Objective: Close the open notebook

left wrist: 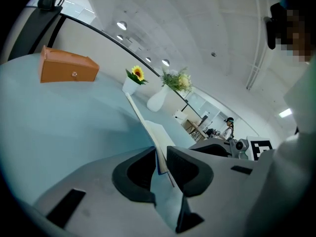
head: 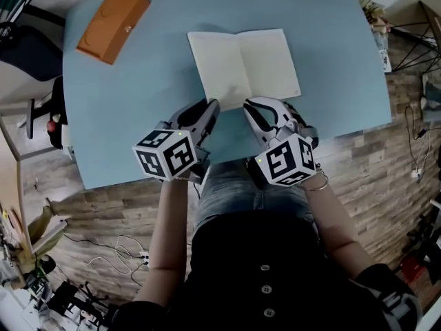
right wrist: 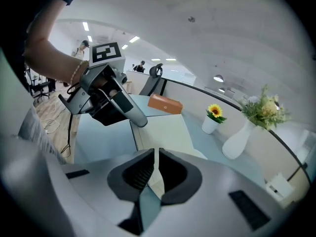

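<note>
Together, left gripper (head: 212, 106), right gripper (head: 249, 105) pinch notebook (head: 269, 64) — near edge (beside spine (head: 242, 67)).

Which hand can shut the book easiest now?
Probably left. The left gripper pinches the left half of the notebook, blue cover included, and that half looks lifted off the table. The right gripper pinches the right half's near edge, which seems flatter.

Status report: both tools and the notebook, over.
Left tool shut on notebook, near edge of left page. Right tool shut on near edge of right page. Notebook open. Nothing in the way; orange case far off.
</note>
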Available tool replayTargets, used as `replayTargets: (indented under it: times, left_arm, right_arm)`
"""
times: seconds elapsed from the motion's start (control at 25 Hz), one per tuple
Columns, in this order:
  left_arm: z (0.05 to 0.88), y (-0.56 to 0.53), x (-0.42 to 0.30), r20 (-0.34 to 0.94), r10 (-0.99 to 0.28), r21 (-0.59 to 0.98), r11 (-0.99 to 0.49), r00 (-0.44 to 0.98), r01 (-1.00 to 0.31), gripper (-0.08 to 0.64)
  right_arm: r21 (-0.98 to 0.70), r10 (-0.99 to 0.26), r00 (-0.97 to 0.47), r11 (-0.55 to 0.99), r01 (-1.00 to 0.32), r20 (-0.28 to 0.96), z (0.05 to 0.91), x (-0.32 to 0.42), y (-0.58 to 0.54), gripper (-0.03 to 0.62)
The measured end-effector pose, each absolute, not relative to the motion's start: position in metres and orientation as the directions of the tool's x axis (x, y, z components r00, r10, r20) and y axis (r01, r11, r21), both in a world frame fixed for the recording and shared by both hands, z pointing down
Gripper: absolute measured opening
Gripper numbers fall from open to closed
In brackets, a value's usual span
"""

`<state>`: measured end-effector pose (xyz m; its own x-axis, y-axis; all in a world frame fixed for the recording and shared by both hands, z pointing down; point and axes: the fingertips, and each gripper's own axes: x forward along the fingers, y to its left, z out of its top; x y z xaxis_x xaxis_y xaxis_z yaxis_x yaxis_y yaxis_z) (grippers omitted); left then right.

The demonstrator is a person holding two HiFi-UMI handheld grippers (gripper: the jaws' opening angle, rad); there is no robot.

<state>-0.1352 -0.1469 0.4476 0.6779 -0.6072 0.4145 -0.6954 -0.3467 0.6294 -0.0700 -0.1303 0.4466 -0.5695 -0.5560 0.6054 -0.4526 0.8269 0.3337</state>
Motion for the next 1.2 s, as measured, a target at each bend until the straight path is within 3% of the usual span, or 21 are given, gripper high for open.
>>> replayTargets:
  times: [0.16,0.72,1.2]
  left_arm:
    - [0.441,-0.149,-0.127,0.402,-0.591,0.612,-0.395,0.700,-0.685,0.074]
    - [0.413,-0.157,-0.087,0.351,-0.558,0.567,-0.512,0.752,-0.645,0.064]
    - [0.404,-0.163,-0.046,0.333,-0.570,0.561,-0.521,0.751,-0.644,0.064]
  right_arm:
    - [0.356,-0.590,-0.558,0.803,-0.477,0.583,0.434,-0.060,-0.131,0.008]
    - [0.302,-0.676,-0.524,0.718,-0.627,0.518,0.400,-0.027,-0.132,0.008]
    - [0.312,-0.716,-0.486,0.674,-0.670,0.502,0.384,0.027,-0.139,0.008]
